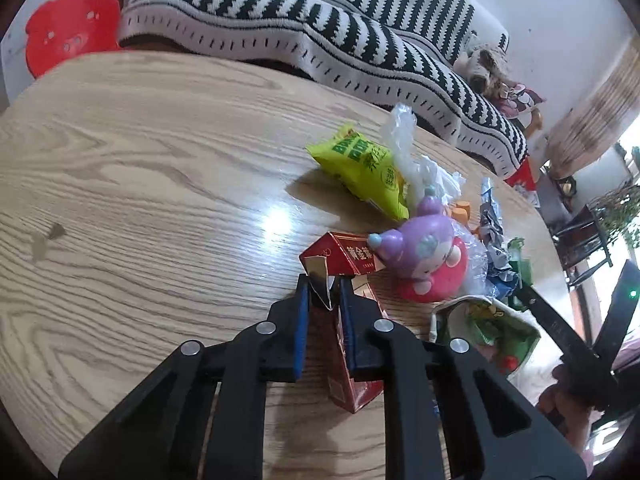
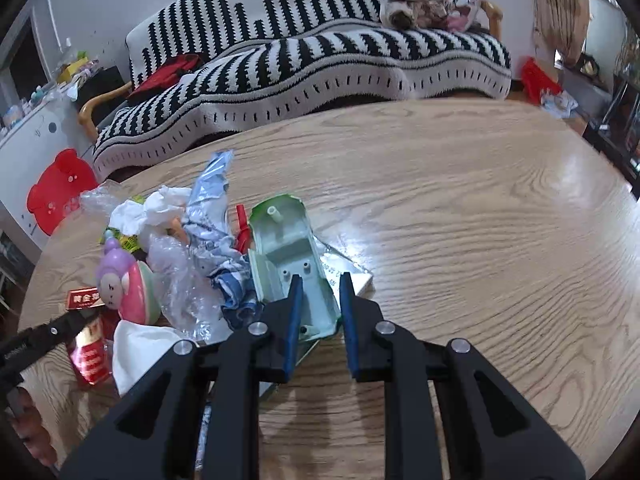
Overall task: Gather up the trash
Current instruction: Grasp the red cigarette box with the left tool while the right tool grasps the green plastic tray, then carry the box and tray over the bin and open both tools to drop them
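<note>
Trash (image 2: 208,248), wooden table (image 2: 480,240), striped sofa (image 2: 320,60)

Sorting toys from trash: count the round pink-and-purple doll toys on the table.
1. The doll toy lies mid-pile, touching the red carton, with the yellow-green snack bag behind it. Wrappers could hide another.

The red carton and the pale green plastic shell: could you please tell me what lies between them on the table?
In the right wrist view, a pink and purple toy and crumpled clear plastic lie between the red carton and the green shell.
</note>
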`<state>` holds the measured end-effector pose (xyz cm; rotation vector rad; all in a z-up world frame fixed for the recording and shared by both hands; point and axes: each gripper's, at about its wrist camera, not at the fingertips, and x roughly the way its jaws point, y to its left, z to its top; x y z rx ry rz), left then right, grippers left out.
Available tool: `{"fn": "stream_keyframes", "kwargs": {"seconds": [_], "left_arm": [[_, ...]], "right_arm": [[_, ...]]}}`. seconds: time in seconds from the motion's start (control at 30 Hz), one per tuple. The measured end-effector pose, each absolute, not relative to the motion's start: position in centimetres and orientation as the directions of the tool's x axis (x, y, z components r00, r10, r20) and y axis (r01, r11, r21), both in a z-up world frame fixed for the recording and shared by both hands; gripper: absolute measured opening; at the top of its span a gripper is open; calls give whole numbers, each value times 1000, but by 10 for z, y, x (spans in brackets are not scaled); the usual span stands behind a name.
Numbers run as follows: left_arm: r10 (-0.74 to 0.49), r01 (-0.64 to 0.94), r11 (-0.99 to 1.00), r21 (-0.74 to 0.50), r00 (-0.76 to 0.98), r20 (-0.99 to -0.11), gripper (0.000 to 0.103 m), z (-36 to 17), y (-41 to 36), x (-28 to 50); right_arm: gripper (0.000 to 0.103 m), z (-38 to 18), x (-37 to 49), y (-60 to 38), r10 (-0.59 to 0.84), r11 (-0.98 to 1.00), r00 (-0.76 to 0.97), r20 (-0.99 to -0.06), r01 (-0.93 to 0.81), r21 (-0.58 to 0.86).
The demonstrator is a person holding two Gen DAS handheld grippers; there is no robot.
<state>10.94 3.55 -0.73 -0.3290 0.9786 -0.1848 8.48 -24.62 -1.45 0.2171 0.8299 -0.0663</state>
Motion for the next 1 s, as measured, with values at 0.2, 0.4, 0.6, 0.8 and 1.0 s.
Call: {"fn": "stream_keyframes", "kwargs": {"seconds": [0.2,0.4,0.6,0.8,1.0], "left_arm": [[-279,18,945,-328,573,-771,12,6,35,100],[-246,30,957,-288,609,-754,12,23,33,89],[-229,51,965,-256,638,-735,12,40,26,76],[-136,21,986,-164,667,-732,12,53,25,44],[-115,41,992,-117,668,-735,12,64,26,-12]], "right_arm": [[19,-6,79,-246,0,975,687,-726,162,154],[19,-2,72,-251,-10,973,692,-722,174,154],[19,5,56,-255,-13,968,698,-716,187,165],[19,9,10,-264,20,955,692,-722,201,220],[19,35,-56,-281,40,947,722,-691,193,257]]}}
